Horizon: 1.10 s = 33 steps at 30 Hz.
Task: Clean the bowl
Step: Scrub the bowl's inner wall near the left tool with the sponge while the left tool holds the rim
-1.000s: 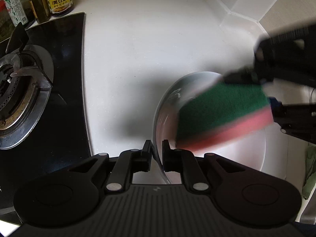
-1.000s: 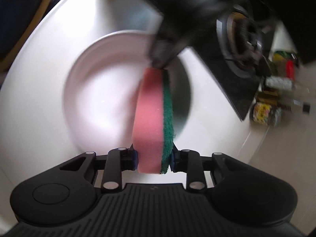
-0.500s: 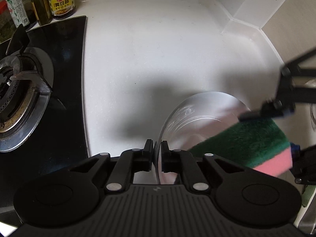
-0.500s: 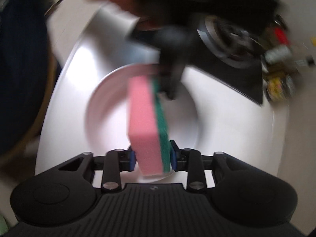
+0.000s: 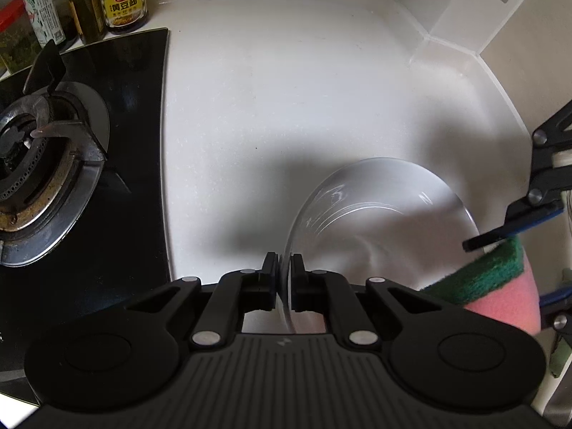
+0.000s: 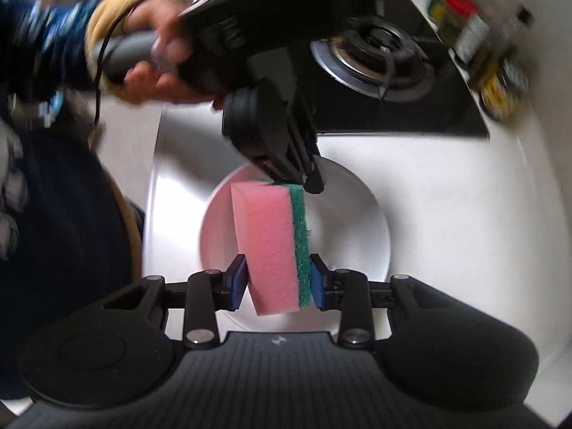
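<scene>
While left gripper pinches its rim, bowl holds nothing.

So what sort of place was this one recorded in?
A home kitchen, most likely. A gas burner sits in a black glass hob set into a white countertop, with sauce jars and bottles lined up behind it. A bowl is being scrubbed with a sponge.
</scene>
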{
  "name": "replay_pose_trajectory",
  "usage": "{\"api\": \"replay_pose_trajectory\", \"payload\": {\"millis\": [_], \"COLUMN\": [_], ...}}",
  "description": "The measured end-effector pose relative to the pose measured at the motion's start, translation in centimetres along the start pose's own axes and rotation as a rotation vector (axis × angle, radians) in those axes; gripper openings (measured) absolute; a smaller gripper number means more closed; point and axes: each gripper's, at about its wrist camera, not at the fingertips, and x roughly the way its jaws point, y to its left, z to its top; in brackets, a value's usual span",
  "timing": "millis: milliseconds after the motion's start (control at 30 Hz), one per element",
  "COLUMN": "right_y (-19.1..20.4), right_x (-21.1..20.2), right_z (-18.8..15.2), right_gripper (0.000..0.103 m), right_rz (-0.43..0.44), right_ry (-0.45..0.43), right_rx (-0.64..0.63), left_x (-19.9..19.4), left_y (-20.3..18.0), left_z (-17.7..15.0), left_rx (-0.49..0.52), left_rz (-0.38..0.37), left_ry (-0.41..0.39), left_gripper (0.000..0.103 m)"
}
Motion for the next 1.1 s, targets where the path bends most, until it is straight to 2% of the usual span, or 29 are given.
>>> {"api": "replay_pose_trajectory", "payload": {"millis": [67, 133, 300, 400, 500, 600, 667, 733, 800, 967, 1033, 1100], "right_y": [-0.5, -1.1, -3.5, -2.9, -1.9, -1.6, -1.5, -2.1, -3.1, -4.1, -3.8, -2.5], "right_x": [0.9, 1.5, 0.5, 1.6, 2.5, 2.5, 2.5, 2.3, 1.8, 0.8, 0.2, -1.0], "right_z": [-0.6, -1.2, -1.3, 0.9, 3.1, 4.4, 4.5, 3.9, 2.8, 0.1, -0.8, -1.2], "right_gripper": [0.028, 0.027, 0.027, 0.027, 0.028, 0.027, 0.026, 0.026, 0.026, 0.025, 0.025, 0.026], "right_rz": [0.01, -0.013, -0.131, -0.189, -0.2, -0.165, -0.208, -0.224, -0.253, -0.322, -0.324, -0.317], "right_ry": [-0.023, -0.007, 0.087, 0.103, 0.08, 0.006, -0.026, -0.064, -0.092, -0.069, -0.059, -0.067], "right_rx": [0.078, 0.149, 0.343, 0.289, 0.235, 0.246, 0.255, 0.324, 0.448, 0.635, 0.665, 0.62], "left_x": [-0.1, -0.1, -0.2, -0.2, -0.3, -0.4, -0.4, -0.5, -0.5, -0.5, -0.5, -0.5], "left_y": [0.0, 0.0, 0.2, -0.2, -0.4, -0.5, -0.2, 0.1, -0.2, -0.4, -0.4, -0.5], "left_z": [0.0, -0.1, -0.3, -0.4, -0.5, -0.7, -0.7, -0.8, -0.9, -0.9, -0.9, -0.9], "left_rx": [0.001, 0.0, -0.007, 0.006, 0.016, 0.02, 0.002, -0.009, 0.006, -0.003, -0.007, -0.005], "left_rz": [0.0, 0.002, 0.0, 0.017, 0.03, 0.042, 0.03, 0.03, 0.063, 0.092, 0.094, 0.099], "left_ry": [-0.001, 0.0, 0.003, -0.001, -0.005, -0.009, -0.012, -0.02, -0.032, -0.043, -0.046, -0.047], "left_gripper": [0.004, 0.004, 0.004, 0.004, 0.004, 0.004, 0.004, 0.004, 0.005, 0.005, 0.005, 0.005]}}
